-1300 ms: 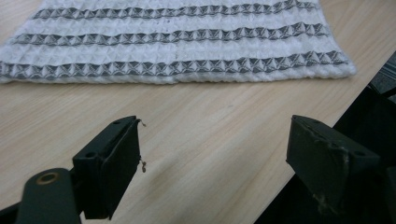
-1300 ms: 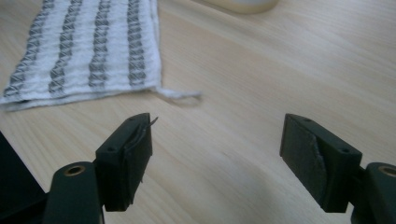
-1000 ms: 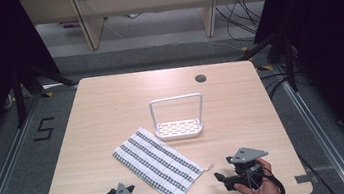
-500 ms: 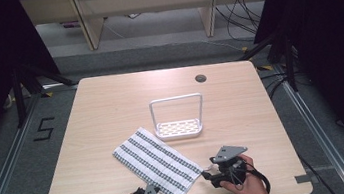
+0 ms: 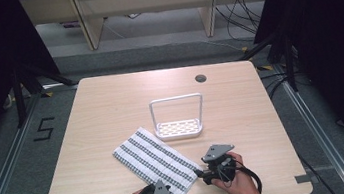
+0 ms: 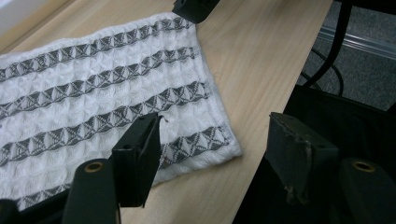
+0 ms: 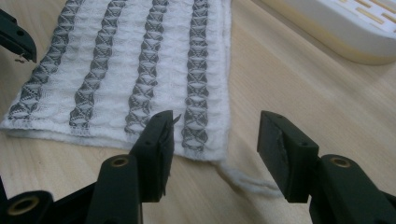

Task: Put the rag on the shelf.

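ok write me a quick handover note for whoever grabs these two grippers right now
Left gripper: open, jaws just been closing, straddling the near corner of the striped towel; no grip yet.
Right gripper: open, also closing, around the towel's other near corner, by its loose thread.
Towel lies flat on the table, near the front edge; white rack behind it.
Done: both grippers lined up.
Left: probably pinch both corners, then lift or fold.

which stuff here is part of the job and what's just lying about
In the job:
striped towel
left tongs, jaws open around the towel's near corner
right tongs, jaws open at its other near corner

Lying about:
white handled tray
table, bearing both
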